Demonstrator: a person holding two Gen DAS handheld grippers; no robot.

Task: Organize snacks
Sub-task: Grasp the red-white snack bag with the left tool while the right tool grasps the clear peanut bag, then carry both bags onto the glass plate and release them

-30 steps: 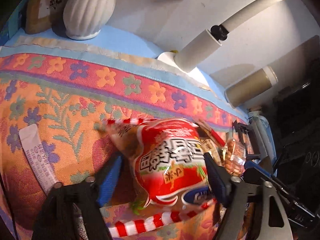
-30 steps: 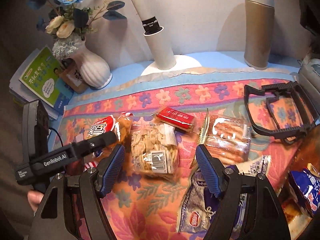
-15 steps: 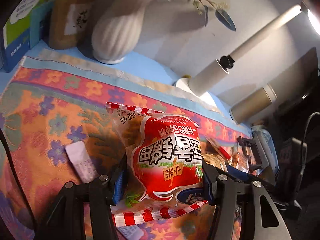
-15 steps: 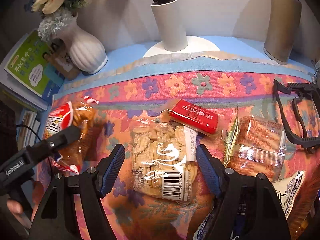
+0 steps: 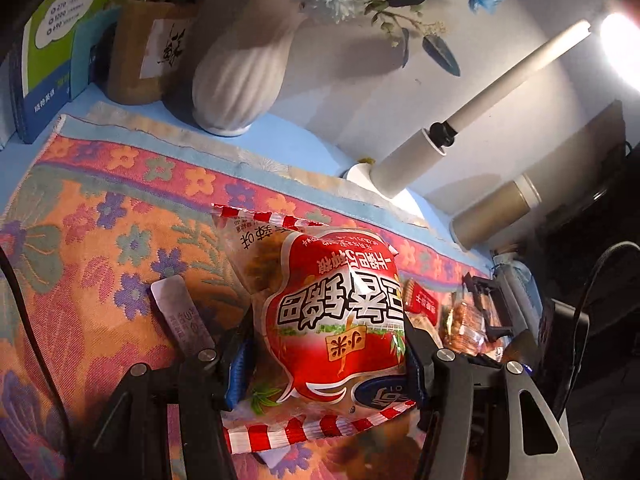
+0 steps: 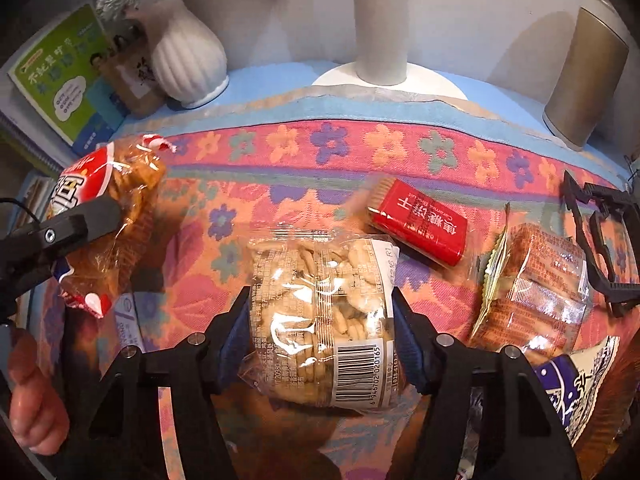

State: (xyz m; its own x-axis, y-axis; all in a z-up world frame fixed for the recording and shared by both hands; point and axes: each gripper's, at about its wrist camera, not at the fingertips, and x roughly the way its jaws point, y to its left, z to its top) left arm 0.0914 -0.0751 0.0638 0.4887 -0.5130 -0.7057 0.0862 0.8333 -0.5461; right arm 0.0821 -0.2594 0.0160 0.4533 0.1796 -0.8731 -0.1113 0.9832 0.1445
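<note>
The red snack bag is clamped between the left gripper's fingers, above the flowered cloth. The right gripper's fingers are closing on the clear biscuit bag lying mid-cloth, beside a red packet.

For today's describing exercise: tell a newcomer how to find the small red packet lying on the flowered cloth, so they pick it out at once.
Start at the white lamp base at the back of the flowered cloth. Come toward the camera, slightly right, to the small red packet lying flat beside the clear biscuit bag. Unlike its see-through neighbours, it is opaque solid red with white characters.
</note>
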